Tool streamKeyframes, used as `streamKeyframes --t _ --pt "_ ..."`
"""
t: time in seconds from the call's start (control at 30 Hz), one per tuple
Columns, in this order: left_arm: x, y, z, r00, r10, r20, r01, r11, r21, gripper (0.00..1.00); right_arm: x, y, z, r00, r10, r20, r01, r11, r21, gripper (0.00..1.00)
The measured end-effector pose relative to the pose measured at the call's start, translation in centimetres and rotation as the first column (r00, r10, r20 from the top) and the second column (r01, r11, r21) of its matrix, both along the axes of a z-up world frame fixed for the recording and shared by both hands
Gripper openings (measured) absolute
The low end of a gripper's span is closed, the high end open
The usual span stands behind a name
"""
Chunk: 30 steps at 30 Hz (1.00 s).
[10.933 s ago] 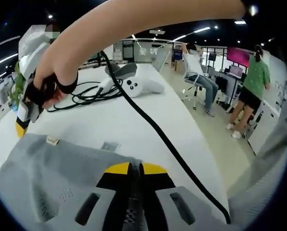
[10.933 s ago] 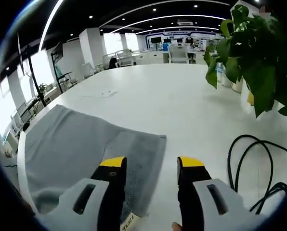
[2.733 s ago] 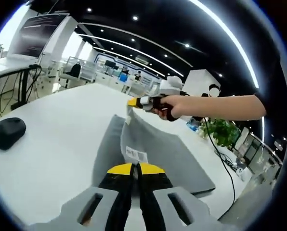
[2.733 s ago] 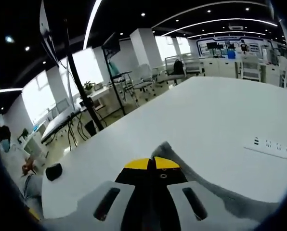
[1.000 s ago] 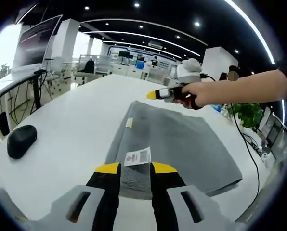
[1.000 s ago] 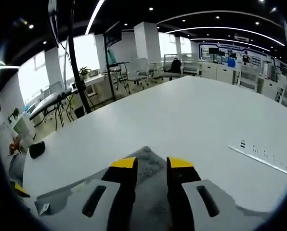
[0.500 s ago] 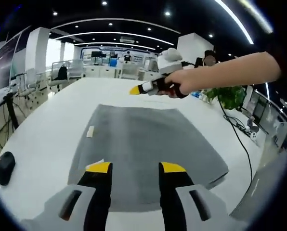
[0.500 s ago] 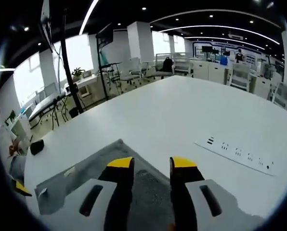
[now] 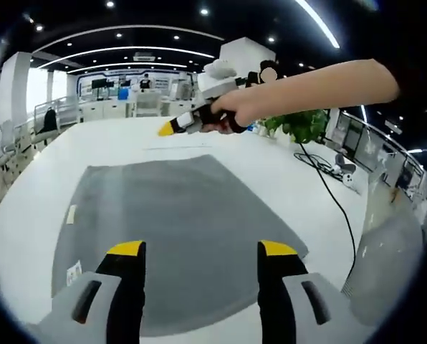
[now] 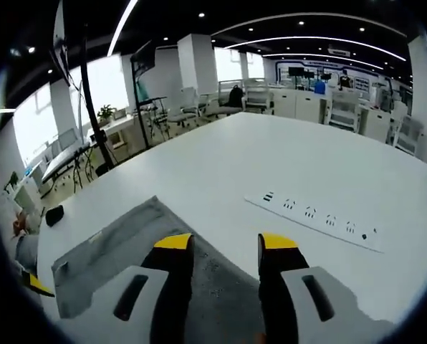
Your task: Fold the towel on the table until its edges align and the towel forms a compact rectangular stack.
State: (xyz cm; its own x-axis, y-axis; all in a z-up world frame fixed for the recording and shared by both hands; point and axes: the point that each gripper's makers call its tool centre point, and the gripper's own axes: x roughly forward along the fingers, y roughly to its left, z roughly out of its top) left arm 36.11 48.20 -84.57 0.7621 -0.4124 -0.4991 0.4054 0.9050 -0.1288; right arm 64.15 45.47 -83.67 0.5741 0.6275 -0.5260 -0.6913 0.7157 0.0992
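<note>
A grey towel lies flat on the white table, folded over, with two small labels along its left edge. My left gripper hovers open over the towel's near edge, with nothing between its jaws. A hand holds my right gripper above the towel's far edge, its yellow tips pointing left. In the right gripper view the right gripper is open over the towel, whose corner reaches out to the left.
A white power strip lies on the table beyond the towel. A black mouse sits near the table's left edge. A potted plant and a black cable are on the right. Office desks and chairs fill the background.
Both grippers held towel corners earlier and have let go. The towel now lies flat. Both jaws have opened wider and both grippers have lifted away from its edges.
</note>
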Motion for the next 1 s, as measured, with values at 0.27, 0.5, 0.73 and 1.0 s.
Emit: streamKeyframes --t 0.27,0.5,0.73,1.0 --pt "0.2 -3.6 0.2 0.993 -0.117 -0.001 0.117 0.993 0.023 0.65 0.3 -4.1 -0.4 0.999 -0.047 -0.015 0.047 0.999 -0.017 0.36" --pt "0.1 -5.3 0.0 0.987 -0.163 -0.006 0.163 0.986 0.027 0.62 -0.5 -6.5 -0.2 0.995 -0.091 -0.046 0.092 0.996 0.021 0.36" --pt "-0.2 -7.9 0.1 0.971 -0.237 -0.001 0.237 0.971 0.039 0.6 -0.3 -7.8 -1.1 0.993 -0.101 -0.057 0.102 0.995 0.01 0.36" --pt "-1.3 -11.1 -0.3 0.948 -0.318 0.0 0.318 0.947 0.035 0.5 -0.4 -9.4 -2.3 0.99 -0.118 -0.076 0.119 0.993 0.009 0.36"
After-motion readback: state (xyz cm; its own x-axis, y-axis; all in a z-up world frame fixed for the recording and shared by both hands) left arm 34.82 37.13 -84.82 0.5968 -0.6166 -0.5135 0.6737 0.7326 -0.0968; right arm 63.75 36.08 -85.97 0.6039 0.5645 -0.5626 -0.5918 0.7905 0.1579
